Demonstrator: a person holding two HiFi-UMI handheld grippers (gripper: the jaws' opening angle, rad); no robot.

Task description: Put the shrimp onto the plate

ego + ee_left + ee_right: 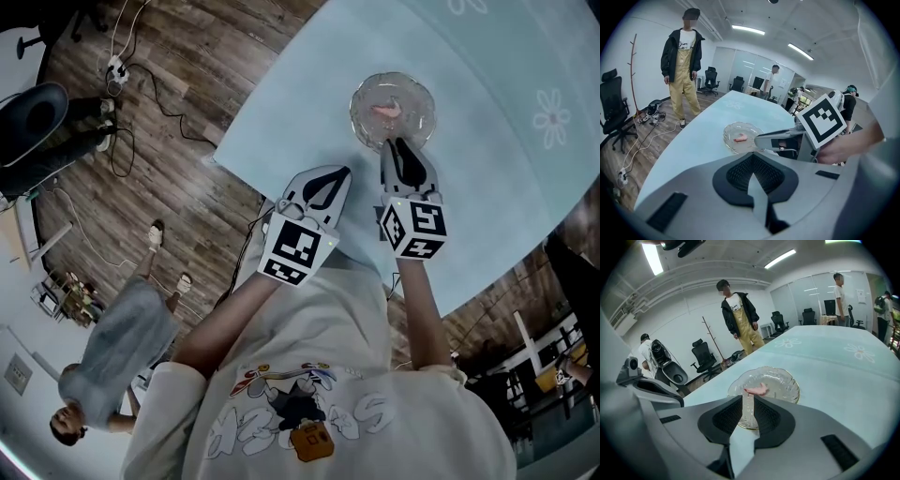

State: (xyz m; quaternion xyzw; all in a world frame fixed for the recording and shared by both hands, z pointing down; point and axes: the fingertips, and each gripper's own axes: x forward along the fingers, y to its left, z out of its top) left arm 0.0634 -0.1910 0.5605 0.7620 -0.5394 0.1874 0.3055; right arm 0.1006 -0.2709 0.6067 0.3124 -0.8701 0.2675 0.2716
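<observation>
Starting wide: pale-blue table (487, 187), curved edge, wooden floor beyond. Close to that edge, a clear scalloped glass plate (361, 98). Just short of the plate's near rim, right gripper (399, 145), nose pointed straight over it; jaws parted by a narrow slit, nothing caught in there, only glass showing through the gap. Beside it and further back from the plate, left gripper (343, 172), jaws pressed together, empty, angled in toward the same dish. And the smallest thing: pink shrimp (389, 110), already lying inside the plate, near the middle. Dead ahead of the right gripper, just past its tips, long axis running crosswise to those jaws. Clearly nearer the right than the left. Reads as job done, or close to it: shrimp on glass, no grip on it. Next up, most likely, just backing away cleanly without clipping the rim.
</observation>
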